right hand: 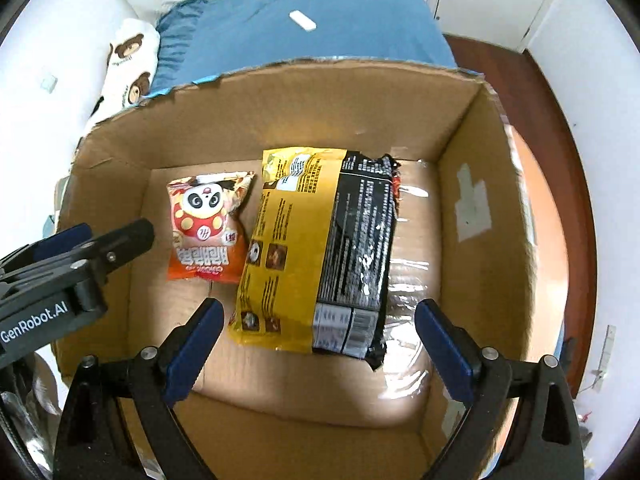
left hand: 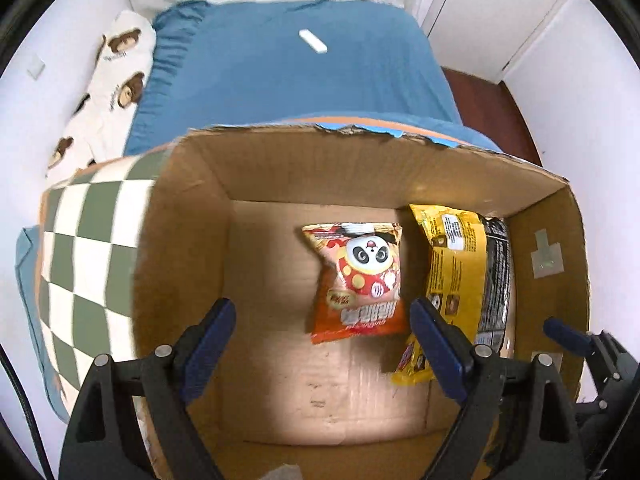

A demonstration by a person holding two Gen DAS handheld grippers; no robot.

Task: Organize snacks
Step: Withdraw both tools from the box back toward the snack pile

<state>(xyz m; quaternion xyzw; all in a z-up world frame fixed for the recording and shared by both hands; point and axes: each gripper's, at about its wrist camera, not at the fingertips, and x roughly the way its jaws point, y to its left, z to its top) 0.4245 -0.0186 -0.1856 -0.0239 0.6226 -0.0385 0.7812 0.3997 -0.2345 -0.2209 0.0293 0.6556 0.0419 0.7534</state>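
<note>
An open cardboard box (left hand: 192, 240) (right hand: 472, 128) holds two snack packs. An orange panda bag (left hand: 358, 280) (right hand: 208, 226) lies on the box floor left of a large yellow-and-black pack (left hand: 464, 276) (right hand: 320, 248). My left gripper (left hand: 324, 344) is open and empty above the box, over its near left part. My right gripper (right hand: 316, 348) is open and empty above the near end of the yellow-and-black pack. The left gripper also shows at the left edge of the right wrist view (right hand: 80, 256), and the right gripper at the right edge of the left wrist view (left hand: 576, 340).
The box sits on a bed with a blue sheet (left hand: 288, 72) (right hand: 320, 16). A green-and-white checkered cloth (left hand: 92, 248) lies left of the box. A bear-print pillow (left hand: 116, 80) (right hand: 128, 68) lies by the wall. A small white object (left hand: 313, 41) (right hand: 303, 21) rests on the sheet.
</note>
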